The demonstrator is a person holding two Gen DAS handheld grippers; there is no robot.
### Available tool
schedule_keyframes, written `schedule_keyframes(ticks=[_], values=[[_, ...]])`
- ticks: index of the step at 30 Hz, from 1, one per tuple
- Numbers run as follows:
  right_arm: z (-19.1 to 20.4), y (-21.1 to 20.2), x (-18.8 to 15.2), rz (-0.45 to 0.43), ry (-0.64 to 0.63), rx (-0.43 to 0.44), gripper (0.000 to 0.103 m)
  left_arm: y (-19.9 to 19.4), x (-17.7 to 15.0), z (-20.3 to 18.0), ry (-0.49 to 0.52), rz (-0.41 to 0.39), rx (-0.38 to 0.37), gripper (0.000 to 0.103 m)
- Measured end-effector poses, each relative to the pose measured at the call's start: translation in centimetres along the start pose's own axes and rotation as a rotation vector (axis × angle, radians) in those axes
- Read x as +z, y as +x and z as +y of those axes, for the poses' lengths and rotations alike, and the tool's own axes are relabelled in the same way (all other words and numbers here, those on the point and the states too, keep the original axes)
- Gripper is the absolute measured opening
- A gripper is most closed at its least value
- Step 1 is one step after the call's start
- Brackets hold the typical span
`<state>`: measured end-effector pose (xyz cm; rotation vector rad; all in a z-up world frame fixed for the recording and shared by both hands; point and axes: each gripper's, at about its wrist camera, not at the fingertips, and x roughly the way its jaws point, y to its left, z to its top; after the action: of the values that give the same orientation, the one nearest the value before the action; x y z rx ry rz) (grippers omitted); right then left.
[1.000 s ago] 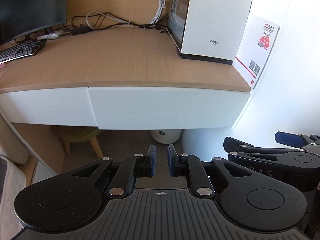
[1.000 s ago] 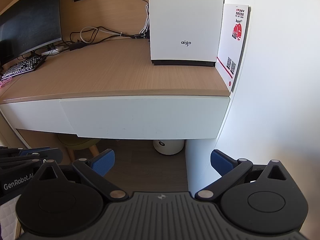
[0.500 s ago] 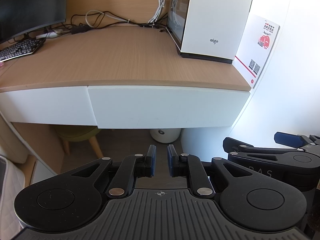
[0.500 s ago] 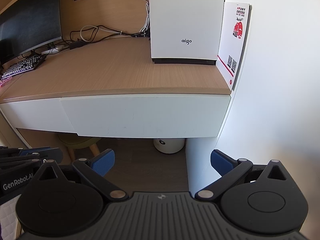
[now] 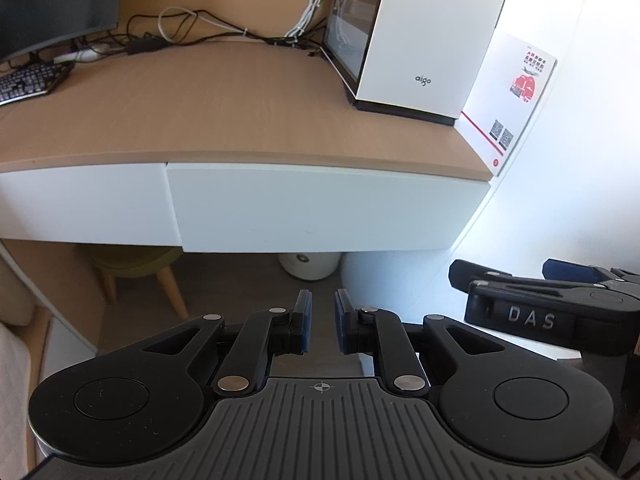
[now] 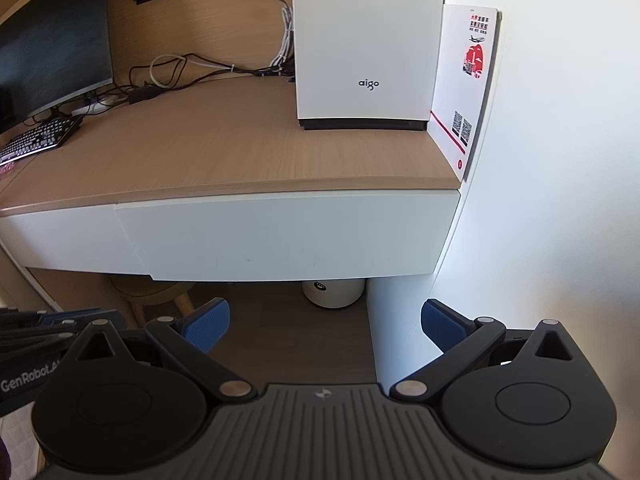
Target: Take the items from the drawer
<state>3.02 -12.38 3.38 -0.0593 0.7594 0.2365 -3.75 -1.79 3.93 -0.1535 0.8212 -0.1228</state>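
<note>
Wood-topped desk [image 5: 224, 120] built against a white wall, seen from just in front and above. At its back right corner stands a white computer case [image 6: 368, 44] with a printed card [image 6: 466, 84] leaning on the wall beside it; cables [image 5: 188, 32] trail along the back edge, and a keyboard [image 6: 38, 140] and dark monitor [image 6: 52, 40] sit toward the left edge. Under the desk's front edge are two plain white drawer fronts with no handles showing. The right-hand drawer [image 6: 288, 236] is fully closed, so whatever is inside it is hidden. Below it a small white bin [image 6: 334, 292] and a stool with wooden legs [image 5: 132, 268] rest on the floor. Two hand-held grippers hover in front of the drawer, well apart from it. The left gripper [image 5: 320, 320] has its blue pads drawn near each other with a narrow gap and nothing between them. The right gripper [image 6: 324, 322] is spread wide and also empty. The task looks barely begun: this is the approach. Next, it seems one gripper must reach the drawer's lower edge, hook or pinch it, and pull it out before anything can be taken.
</note>
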Motion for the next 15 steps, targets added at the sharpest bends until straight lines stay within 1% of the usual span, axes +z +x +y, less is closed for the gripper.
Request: schedule_keyframes(ticks=[3,7,9,10,13,15], values=[[0.2,0.0,0.1,-0.010,0.025,-0.016,0.103,-0.1,-0.2,1.6,-0.016,0.007,-0.035,0.016],[0.1,-0.1,0.1,-0.029,0.051,-0.023,0.103,0.6,-0.7,3.4,-0.023,0.049,-0.082,0.017],[0.1,-0.1,0.1,-0.039,0.060,-0.027,0.103,1.1,-0.9,4.3,-0.050,0.064,-0.073,0.017],[0.1,0.1,0.2,-0.038,0.059,-0.033,0.103,1.1,-0.9,4.7,-0.059,0.051,-0.073,0.017],[0.0,0.9,0.8,-0.037,0.052,-0.041,0.103,1.0,-0.4,5.7,-0.048,-0.041,-0.031,0.017],[0.0,1.5,1.4,-0.047,0.041,-0.043,0.103,1.4,0.0,6.4,-0.051,-0.072,-0.021,0.017]])
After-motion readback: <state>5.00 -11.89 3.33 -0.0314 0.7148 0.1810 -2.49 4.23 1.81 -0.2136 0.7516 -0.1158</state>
